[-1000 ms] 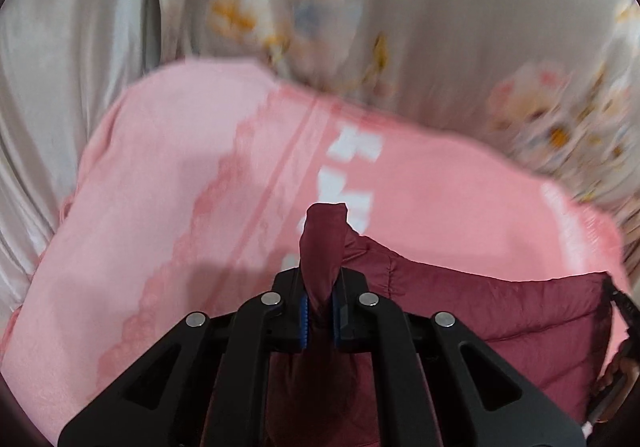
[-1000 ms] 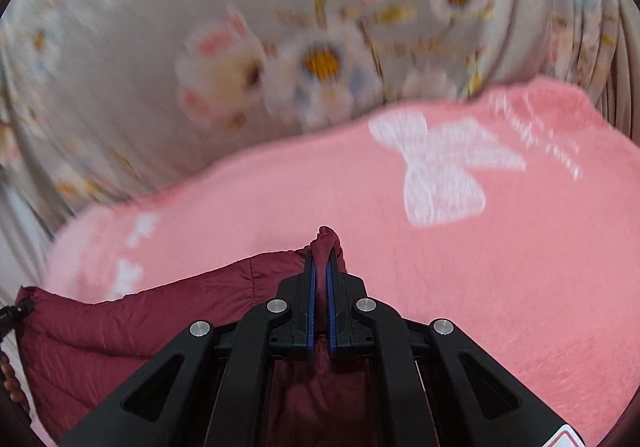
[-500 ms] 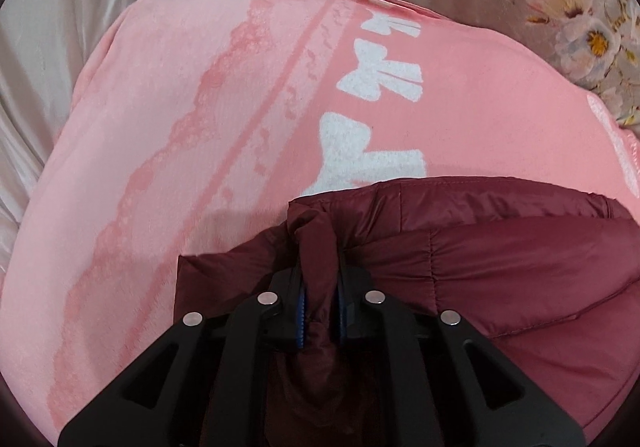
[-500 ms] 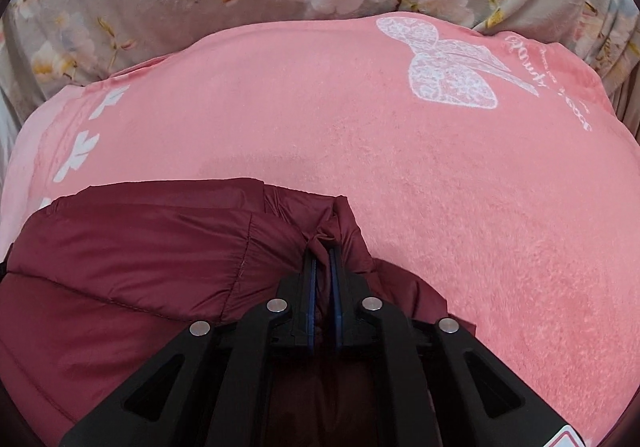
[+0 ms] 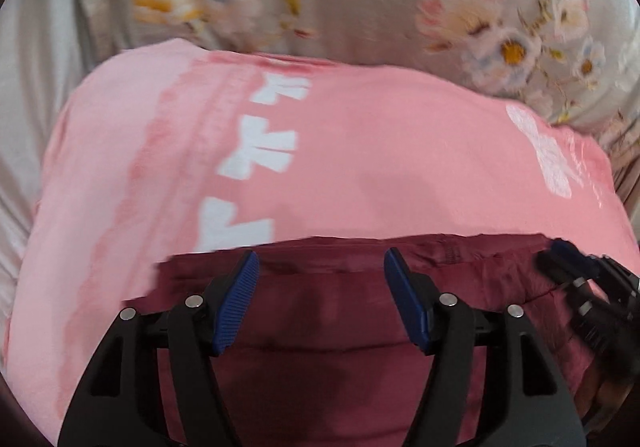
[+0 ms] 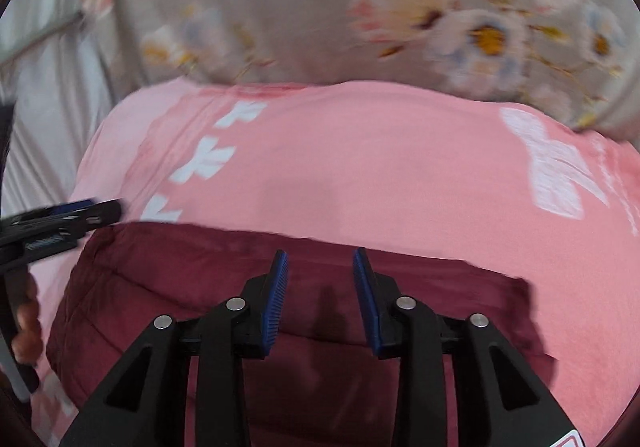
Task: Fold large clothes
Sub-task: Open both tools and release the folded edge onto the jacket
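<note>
Now both jaws gape over the maroon jacket (image 5: 340,327) — apparently untouched.

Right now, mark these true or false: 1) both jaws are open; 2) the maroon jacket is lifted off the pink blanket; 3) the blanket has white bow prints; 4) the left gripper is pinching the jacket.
1) True: the left gripper and the right gripper both stand with jaws spread.
2) False: the maroon jacket lies flat on the pink blanket.
3) True: white bow prints run down it.
4) False: nothing sits between its jaws; the jacket lies beneath them.
</note>
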`<state>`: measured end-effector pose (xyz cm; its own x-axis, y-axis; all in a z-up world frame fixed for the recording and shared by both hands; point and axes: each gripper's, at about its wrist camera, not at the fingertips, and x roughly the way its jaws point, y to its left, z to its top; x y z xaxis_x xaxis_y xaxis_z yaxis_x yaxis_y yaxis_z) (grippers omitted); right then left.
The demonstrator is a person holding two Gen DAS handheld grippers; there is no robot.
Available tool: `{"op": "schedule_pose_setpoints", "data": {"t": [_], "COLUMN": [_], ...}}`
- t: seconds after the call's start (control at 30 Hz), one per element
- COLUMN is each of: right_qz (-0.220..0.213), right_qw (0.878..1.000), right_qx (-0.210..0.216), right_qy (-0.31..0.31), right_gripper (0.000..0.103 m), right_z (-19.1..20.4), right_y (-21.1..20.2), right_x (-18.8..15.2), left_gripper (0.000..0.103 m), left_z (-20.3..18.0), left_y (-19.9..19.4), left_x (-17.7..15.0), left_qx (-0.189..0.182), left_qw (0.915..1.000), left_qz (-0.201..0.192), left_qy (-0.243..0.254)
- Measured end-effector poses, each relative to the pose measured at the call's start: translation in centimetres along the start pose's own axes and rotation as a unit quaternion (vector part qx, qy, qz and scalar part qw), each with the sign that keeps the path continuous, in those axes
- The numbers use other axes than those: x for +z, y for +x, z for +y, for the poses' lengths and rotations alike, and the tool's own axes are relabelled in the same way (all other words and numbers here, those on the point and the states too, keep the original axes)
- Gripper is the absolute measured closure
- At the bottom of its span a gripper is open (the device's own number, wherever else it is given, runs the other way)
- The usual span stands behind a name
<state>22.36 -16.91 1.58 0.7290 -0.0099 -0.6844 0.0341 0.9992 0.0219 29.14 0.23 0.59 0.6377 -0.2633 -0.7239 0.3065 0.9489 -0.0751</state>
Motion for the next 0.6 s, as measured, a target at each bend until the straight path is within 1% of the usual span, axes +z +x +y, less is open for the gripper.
{"op": "schedule_pose_setpoints", "data": {"t": [0.07,0.13,0.17,0.23,0.4,0.6], "right_qz": [0.016,0.027,0.032,0.047,0.062,0.053], "right_qw": [1.000,1.000,0.999,0.999,0.997,0.997], "right_qx": [0.008,-0.005,-0.007,0.001,0.020,0.022], "right_qy": [0.000,-0.003,0.001,0.019,0.051,0.059], "right_gripper": [0.076,0.076,0.076,0.077,0.079,0.081], "right_z": [1.0,1.2,0.9,0.1,-0.9,-1.1], "right_y": [1.9,3.5,4.0,5.2,7.3,7.8], "right_x": [-0.3,-0.7,-0.9,-1.3,-2.2,-2.8], "left_gripper": [0.042,0.043,0.043,0.042,0.040,0.039], "left_z": [-1.8,-3.1,-3.5,-3.7,-3.9,-4.0], "left_y": [2.4,4.6,5.9,7.1,8.3,9.0], "left_x": [-0.3,-0.9,-1.2,-1.8,-2.5,-3.0], "left_qx": [0.008,0.010,0.017,0.028,0.039,0.049], "left_qw": [0.9998,0.9994,0.9991,0.9987,0.9988,0.9986], "left_qz": [0.014,0.030,0.037,0.040,0.027,0.008], "left_qy": [0.007,0.009,0.011,0.013,0.014,0.016]}}
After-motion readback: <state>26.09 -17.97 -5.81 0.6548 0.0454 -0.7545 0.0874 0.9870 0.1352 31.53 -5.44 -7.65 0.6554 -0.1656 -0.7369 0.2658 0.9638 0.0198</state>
